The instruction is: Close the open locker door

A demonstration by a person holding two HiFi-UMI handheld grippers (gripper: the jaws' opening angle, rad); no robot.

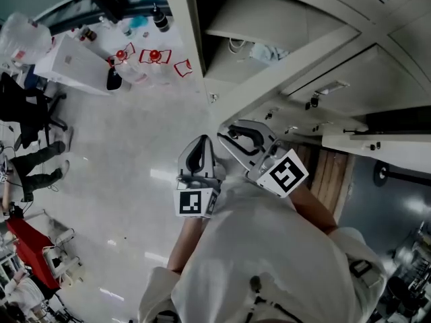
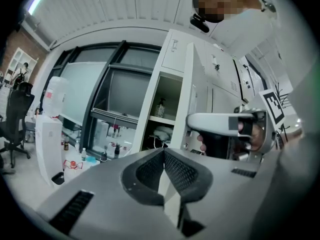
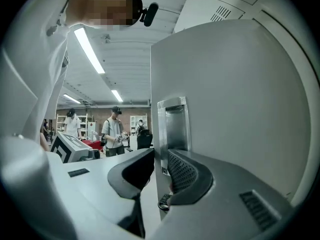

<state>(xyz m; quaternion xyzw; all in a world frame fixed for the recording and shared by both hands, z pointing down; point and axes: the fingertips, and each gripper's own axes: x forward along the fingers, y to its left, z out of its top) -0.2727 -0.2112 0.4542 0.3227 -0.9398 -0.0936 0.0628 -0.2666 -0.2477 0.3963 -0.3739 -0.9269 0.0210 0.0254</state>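
Note:
The open locker door [image 1: 306, 58] is beige and stands out edge-on from the locker row; its compartment [image 1: 236, 36] holds a shelf with small items. In the right gripper view the door [image 3: 240, 99] fills the right side, with a metal recessed handle [image 3: 174, 124] at its free edge. My right gripper [image 3: 159, 169] has that edge between its jaws, both pads against it, just below the handle. In the head view the right gripper [image 1: 227, 130] meets the door's outer edge. My left gripper [image 1: 201, 141] hangs beside it over the floor, jaws shut on nothing [image 2: 164, 153].
Closed lockers [image 1: 404, 52] continue to the right. A white water dispenser [image 2: 50, 129] and bottles on the floor [image 1: 155, 56] stand left of the locker row. An office chair [image 1: 27, 113] and a red cart [image 1: 30, 244] are further left. People [image 3: 115, 131] stand far behind.

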